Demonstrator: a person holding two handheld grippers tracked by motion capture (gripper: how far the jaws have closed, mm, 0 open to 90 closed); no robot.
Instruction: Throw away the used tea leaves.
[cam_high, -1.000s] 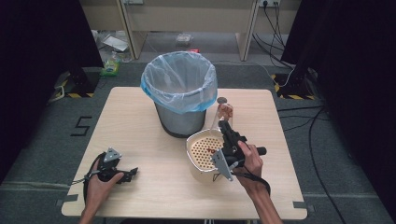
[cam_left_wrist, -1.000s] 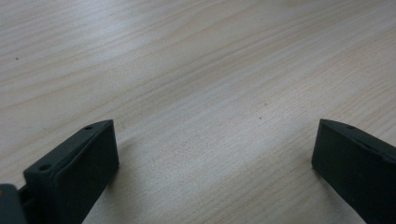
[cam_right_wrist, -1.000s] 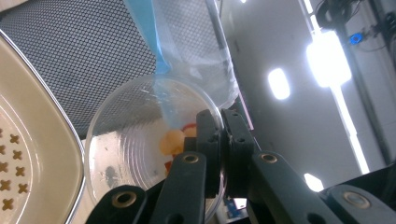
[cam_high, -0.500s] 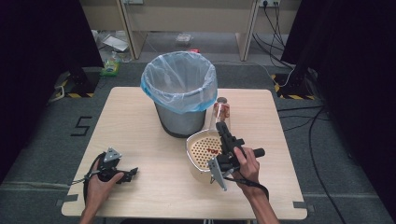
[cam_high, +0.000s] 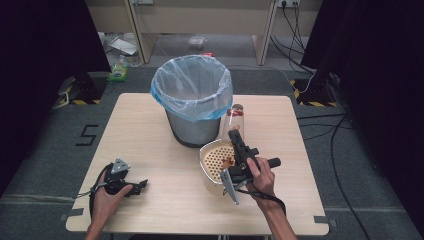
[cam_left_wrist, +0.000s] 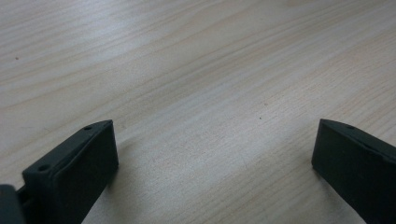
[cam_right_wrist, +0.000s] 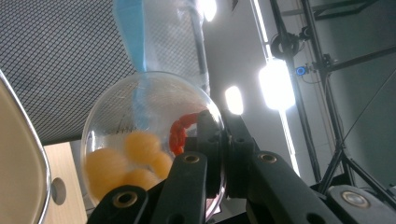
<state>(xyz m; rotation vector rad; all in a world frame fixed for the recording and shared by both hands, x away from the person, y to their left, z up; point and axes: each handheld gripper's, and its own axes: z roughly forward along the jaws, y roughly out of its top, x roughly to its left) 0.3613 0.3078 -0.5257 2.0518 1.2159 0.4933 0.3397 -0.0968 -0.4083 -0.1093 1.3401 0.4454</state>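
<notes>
My right gripper (cam_high: 234, 136) is shut on a clear plastic jar (cam_high: 234, 117), held just right of the bin and above the far rim of a cream colander (cam_high: 211, 159). In the right gripper view the jar (cam_right_wrist: 140, 140) holds several yellow balls (cam_right_wrist: 140, 144) and a red piece (cam_right_wrist: 178, 133); my right gripper (cam_right_wrist: 218, 140) clamps its side and points upward. My left gripper (cam_high: 134, 186) rests on the table at the front left, open. In the left gripper view its jaws stand wide apart over bare wood (cam_left_wrist: 215, 116), with my left gripper (cam_left_wrist: 215, 154) holding nothing.
A grey mesh bin (cam_high: 192, 107) lined with a blue bag (cam_high: 165, 95) stands at the table's middle back; its mesh wall (cam_right_wrist: 60, 56) is close beside the jar. Cables and a stand lie on the floor at the right (cam_high: 325, 100).
My right hand has shifted slightly to the left with the jar still gripped. The left hand and its gripper have stayed where they were.
</notes>
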